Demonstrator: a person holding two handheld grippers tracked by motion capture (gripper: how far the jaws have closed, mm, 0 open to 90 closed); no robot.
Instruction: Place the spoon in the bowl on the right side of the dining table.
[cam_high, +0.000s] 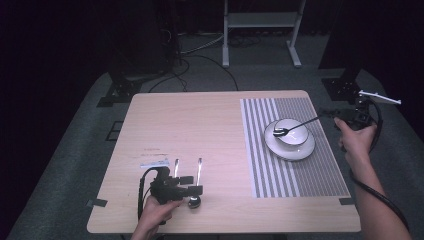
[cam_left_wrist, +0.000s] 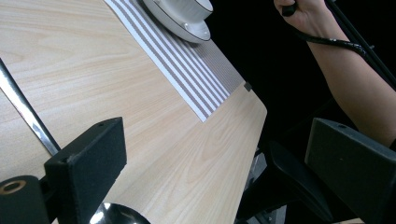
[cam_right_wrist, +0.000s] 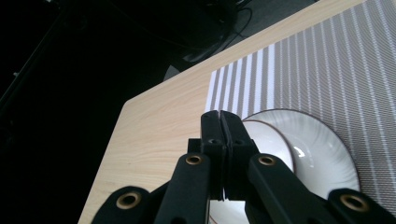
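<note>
Right hand-held gripper (cam_high: 327, 116) sits off the desk's (cam_high: 190, 125) right edge, jaws pressed together on the handle of a dark spoon (cam_high: 295, 125) — its bowl rests in the white bowl (cam_high: 292, 131) on the plate (cam_high: 290, 147), on the striped placemat (cam_high: 300, 170). In the right gripper view the handle between the jaws is hard to make out. Left hand-held gripper (cam_high: 192, 184) rests near the front edge, jaws wide apart, over a second spoon (cam_high: 196, 187) — its bowl partly hidden beneath. A third utensil (cam_high: 176, 167) lies just beside; its type is unclear.
</note>
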